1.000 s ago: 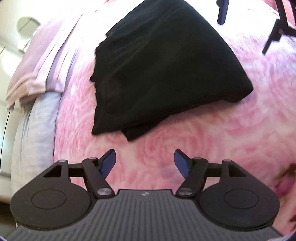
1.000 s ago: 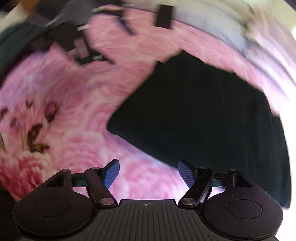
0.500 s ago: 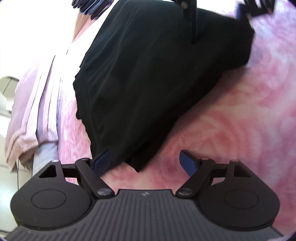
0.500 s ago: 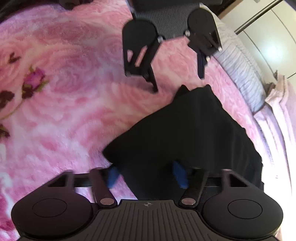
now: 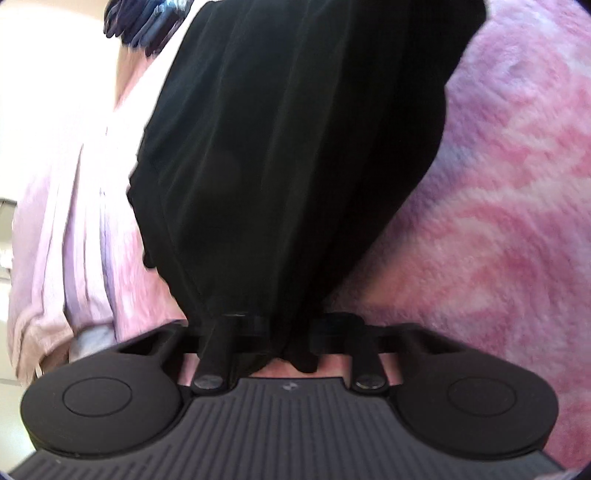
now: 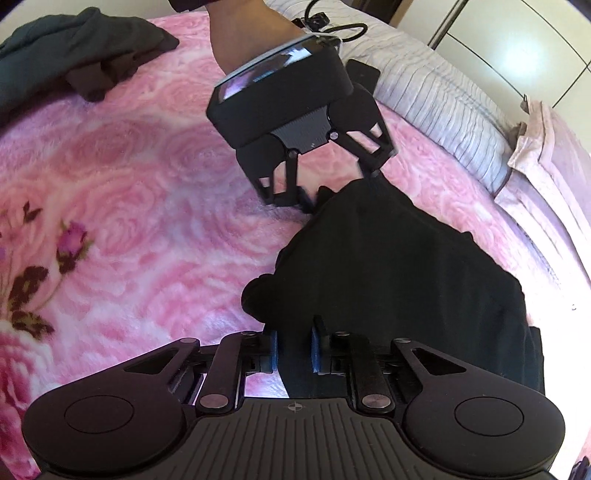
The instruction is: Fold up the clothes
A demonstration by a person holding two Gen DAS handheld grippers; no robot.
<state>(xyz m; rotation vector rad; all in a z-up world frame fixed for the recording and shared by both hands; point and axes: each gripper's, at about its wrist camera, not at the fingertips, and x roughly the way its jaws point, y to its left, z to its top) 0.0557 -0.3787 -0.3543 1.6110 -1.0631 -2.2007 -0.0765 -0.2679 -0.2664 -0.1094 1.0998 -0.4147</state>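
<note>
A black garment lies folded on the pink rose blanket. In the left wrist view my left gripper is closing, and a bunched corner of the black cloth is pinched between its fingers and hides the pads. The right wrist view shows the garment in the middle and the left gripper at its far corner. My right gripper is closing on the near corner, with a fold of the cloth pressed between the blue pads.
A dark grey-green heap of clothes lies at the blanket's far left. A grey striped pillow and a pale pink folded cloth line the far right side. A person's forearm carries the left gripper. Wardrobe doors stand behind.
Both grippers came down onto the black garment, each at its own corner. Their jaws went from wide apart to closed on the cloth.
</note>
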